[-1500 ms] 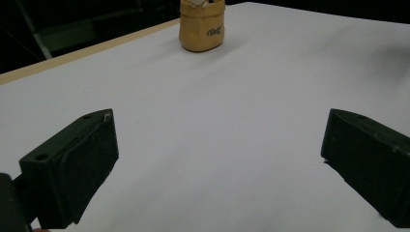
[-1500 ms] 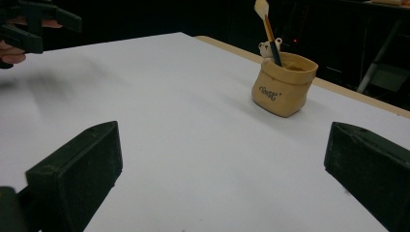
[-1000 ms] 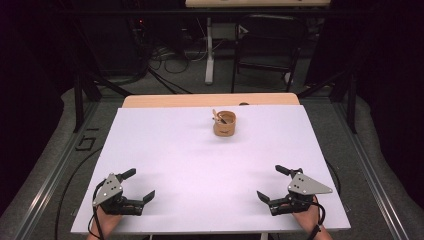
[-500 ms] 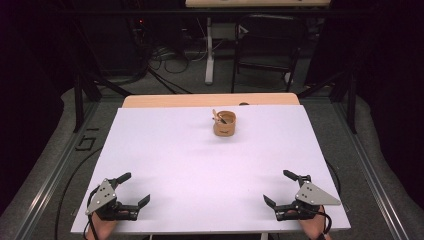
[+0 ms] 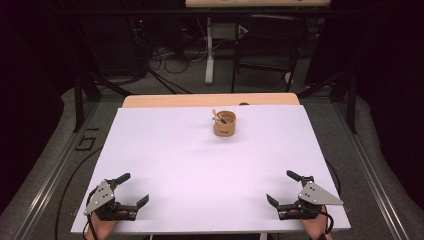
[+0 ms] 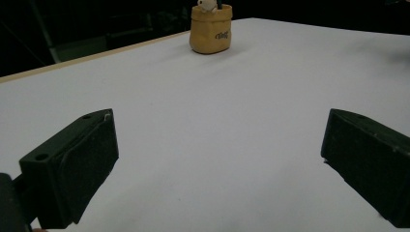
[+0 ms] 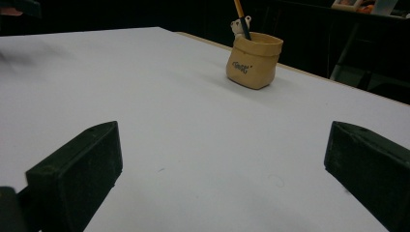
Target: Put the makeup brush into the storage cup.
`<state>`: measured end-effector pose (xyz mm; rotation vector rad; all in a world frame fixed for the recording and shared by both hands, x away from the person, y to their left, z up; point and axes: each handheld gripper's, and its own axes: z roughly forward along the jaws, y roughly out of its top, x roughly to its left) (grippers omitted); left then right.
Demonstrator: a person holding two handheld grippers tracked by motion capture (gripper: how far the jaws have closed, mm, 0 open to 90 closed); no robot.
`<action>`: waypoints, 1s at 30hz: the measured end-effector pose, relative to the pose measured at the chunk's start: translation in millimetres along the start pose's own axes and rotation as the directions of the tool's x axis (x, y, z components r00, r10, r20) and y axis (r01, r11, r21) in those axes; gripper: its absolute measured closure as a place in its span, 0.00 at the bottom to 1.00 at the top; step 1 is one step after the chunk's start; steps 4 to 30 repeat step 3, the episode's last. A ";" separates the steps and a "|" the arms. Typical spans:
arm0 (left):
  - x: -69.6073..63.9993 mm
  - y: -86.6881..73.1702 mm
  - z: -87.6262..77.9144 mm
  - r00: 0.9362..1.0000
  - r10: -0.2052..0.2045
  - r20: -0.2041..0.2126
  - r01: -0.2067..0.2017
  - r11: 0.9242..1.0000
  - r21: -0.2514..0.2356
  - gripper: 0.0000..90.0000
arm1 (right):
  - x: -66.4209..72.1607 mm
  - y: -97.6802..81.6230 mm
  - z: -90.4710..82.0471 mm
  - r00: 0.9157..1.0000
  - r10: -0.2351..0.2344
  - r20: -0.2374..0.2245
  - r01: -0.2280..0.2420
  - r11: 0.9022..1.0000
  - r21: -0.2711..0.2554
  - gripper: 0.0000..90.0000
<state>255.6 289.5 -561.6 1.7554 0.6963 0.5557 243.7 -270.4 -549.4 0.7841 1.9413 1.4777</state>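
A small tan pouch-shaped holder [image 5: 225,123] stands upright near the far middle of the white table [image 5: 200,165], with a pencil and a small white figure poking out of it. It also appears far ahead as the holder [image 6: 211,29] in the left gripper view and the holder [image 7: 254,59] in the right gripper view. My left gripper [image 5: 132,189] rests at the near left corner, jaws wide apart and empty. My right gripper [image 5: 283,188] sits at the near right corner, also open with nothing between its jaws.
The table's wooden far edge [image 5: 210,100] shows beyond the white sheet. Behind it stand dark frame legs, a chair [image 5: 265,55] and cables on the floor. Grey floor mats flank both sides of the table.
Both grippers have drawn back toward the near edge of the table, staying open. The holder has not moved.
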 end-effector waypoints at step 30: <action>-0.8 0.6 1.6 1.000 0.000 0.000 0.000 1.000 0.001 0.00 | -0.9 1.2 -1.7 1.000 0.006 -0.002 -0.006 1.000 -0.008 0.00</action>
